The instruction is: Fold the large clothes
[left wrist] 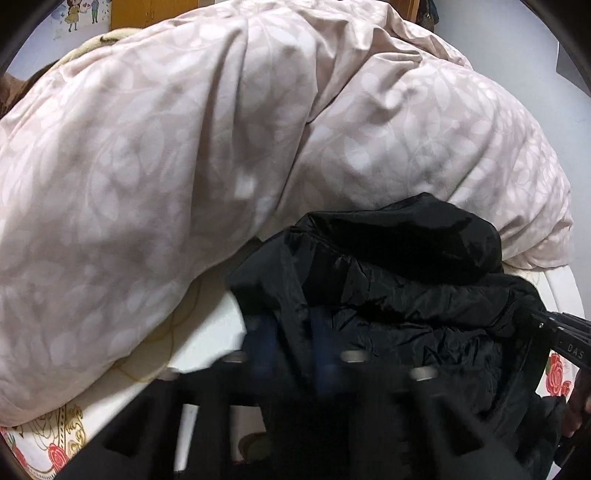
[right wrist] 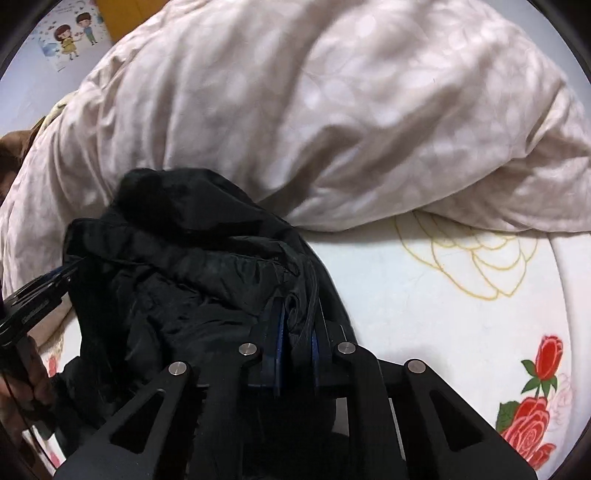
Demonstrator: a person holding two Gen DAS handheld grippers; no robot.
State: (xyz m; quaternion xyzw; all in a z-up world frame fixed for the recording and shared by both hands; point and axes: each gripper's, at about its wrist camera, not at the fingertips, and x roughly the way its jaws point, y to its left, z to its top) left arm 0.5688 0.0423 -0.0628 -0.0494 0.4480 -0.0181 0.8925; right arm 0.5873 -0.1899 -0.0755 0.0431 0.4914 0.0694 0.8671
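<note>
Two grippers: both are on the one black jacket, one at each side of it.
Jacket count: one black jacket [right wrist: 192, 280], shiny and crumpled, bunched in a heap with its hood [left wrist: 410, 236] lying toward the duvet.
Jacket place: on the bed sheet, its far edge touching the foot of the duvet.
Left gripper [left wrist: 291, 339]: blurred in its own view, its blue-padded fingers close together with black jacket cloth between them, at the jacket's left side; it is pinched on the jacket.
Right gripper [right wrist: 295, 332]: fingers drawn together on a fold of the jacket's right edge, cloth bunched up between the blue pads [right wrist: 277, 332]; clamped on the jacket.
Cross views: the right gripper's tip shows at the jacket's right side in the left view, and the left one shows at the jacket's left side in the right view, fingertips on the cloth.
Duvet count: one pale pink duvet [left wrist: 184, 147] with a faint leaf print, piled high just behind the jacket.
Sheet count: one white bed sheet [right wrist: 424, 314] under the jacket, printed with red roses [right wrist: 532, 417] and a gold outline flower [right wrist: 472, 258] right of the jacket.
Hands: part of one hand [right wrist: 33, 384] shows left of the jacket, gripping a handle.
Wall picture: one cartoon sticker [right wrist: 72, 33] of two children, far beyond the duvet from the jacket.
</note>
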